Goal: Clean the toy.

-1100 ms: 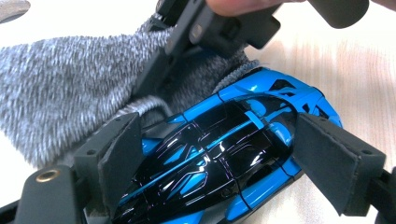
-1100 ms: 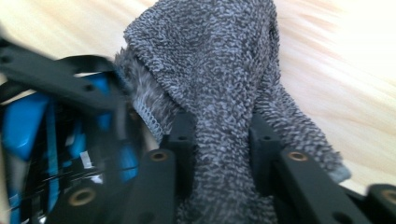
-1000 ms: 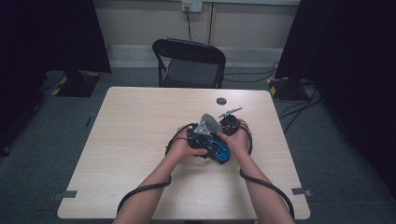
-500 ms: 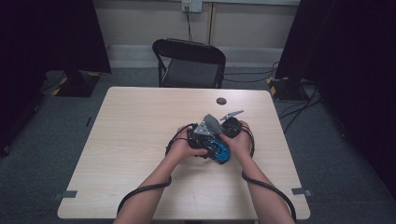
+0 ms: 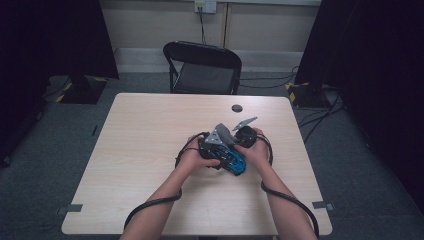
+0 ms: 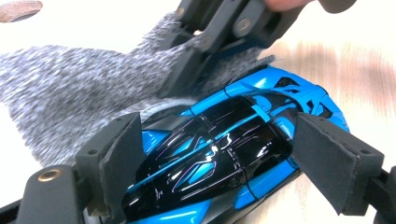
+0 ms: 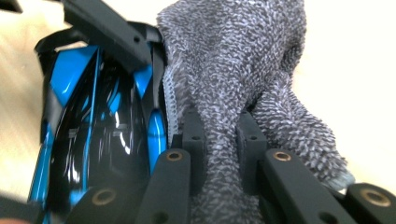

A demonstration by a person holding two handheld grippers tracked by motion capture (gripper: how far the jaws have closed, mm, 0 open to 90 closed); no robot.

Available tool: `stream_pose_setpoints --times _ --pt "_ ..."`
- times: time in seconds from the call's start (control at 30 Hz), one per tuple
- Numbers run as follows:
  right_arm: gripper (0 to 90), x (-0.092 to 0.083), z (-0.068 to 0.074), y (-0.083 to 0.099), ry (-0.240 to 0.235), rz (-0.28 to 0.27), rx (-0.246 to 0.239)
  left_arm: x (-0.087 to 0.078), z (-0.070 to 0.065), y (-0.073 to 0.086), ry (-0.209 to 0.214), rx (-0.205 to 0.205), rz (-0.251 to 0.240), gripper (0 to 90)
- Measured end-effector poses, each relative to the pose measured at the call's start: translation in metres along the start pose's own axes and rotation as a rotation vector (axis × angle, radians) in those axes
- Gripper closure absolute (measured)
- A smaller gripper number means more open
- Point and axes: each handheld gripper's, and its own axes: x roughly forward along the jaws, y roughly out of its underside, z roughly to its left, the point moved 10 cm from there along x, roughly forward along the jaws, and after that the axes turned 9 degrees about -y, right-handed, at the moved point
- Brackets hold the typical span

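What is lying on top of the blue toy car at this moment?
A grey cloth drapes over one end of the blue toy car, pinched by the right tool, whose jaws have just been closing on it. The left tool clamps the car's sides. The car's covered end is hidden.

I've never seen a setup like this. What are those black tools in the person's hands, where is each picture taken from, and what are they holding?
A person at a wooden table holds a hand-operated clamp in each hand; there is no robot arm. The high view looks down from above. The other two pictures come from small cameras riding on the clamps, looking along their black jaws. The left gripper has its padded jaws on either side of a shiny blue and black toy car, pressing its flanks. The right gripper has just been closing its jaws and now pinches a grey speckled cloth lying against the car. A small dark round thing sits farther back on the table.
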Motion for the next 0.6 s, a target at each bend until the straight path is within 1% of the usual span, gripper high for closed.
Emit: stream_pose_setpoints --times 0.23,0.43,0.6 --pt "77.6 -0.012 0.000 0.015 -0.029 0.002 -0.005 -0.001 0.000 0.001 -0.004 0.004 0.008 16.6" --pt "77.6 -0.023 -0.003 0.026 -0.035 0.002 0.002 -0.002 0.001 0.002 -0.009 0.007 0.016 17.3" --pt "77.6 -0.032 -0.004 0.036 -0.036 0.018 -0.008 -0.003 0.002 0.002 -0.013 0.009 0.027 17.3"
